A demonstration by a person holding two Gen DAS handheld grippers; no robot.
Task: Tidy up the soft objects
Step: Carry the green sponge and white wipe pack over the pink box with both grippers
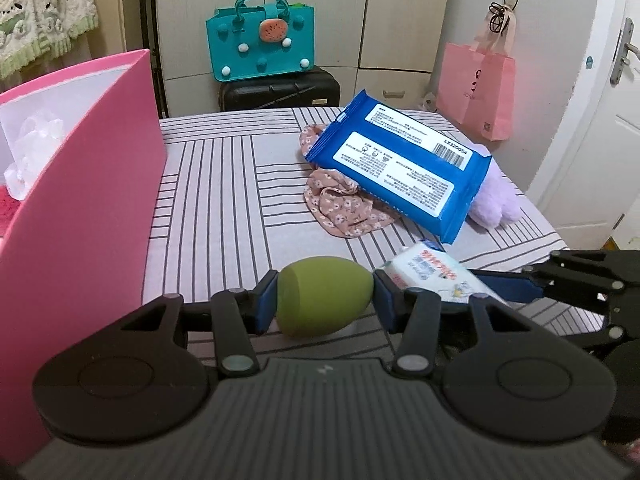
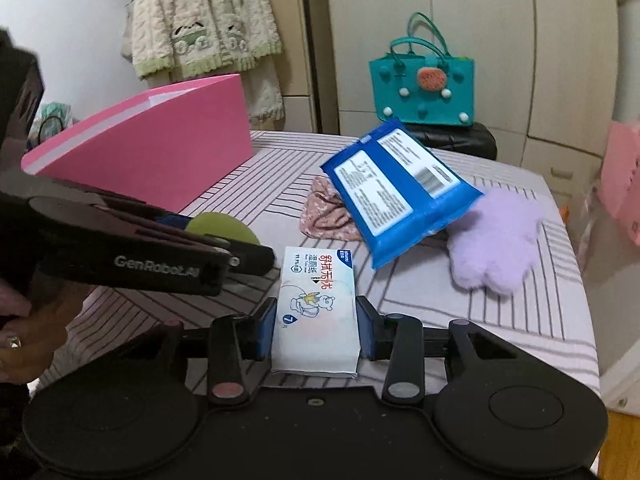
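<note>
Green sponge (image 1: 325, 296), egg-shaped, sits clamped between the blue pads of the left gripper (image 1: 326, 297), narrow end toward the right pad, above the near part of the striped bed cover (image 1: 224, 184). Right gripper (image 2: 317, 330): both pads pressed against the long sides of a small white wipes pack (image 2: 316, 312), which lies flat near the cover's front edge; no earlier frame to compare.

Left gripper body also visible in the right wrist view, just left of the white pack; a hand with a ring (image 2: 16, 340) behind it.

Mid-cover, toward the right edge: large blue wipes pack (image 1: 398, 164), tilted, label side up, resting on a floral cloth (image 1: 340, 208) and overlapping a lilac plush item (image 1: 498, 196).

Left side of the cover: pink box (image 1: 84, 192), open top, something clear and crinkled inside; contents not identifiable.

Beyond the far edge: teal felt bag (image 1: 260, 40) on a black suitcase (image 1: 280, 90); pink paper bag (image 1: 476, 88) hanging by the door.
</note>
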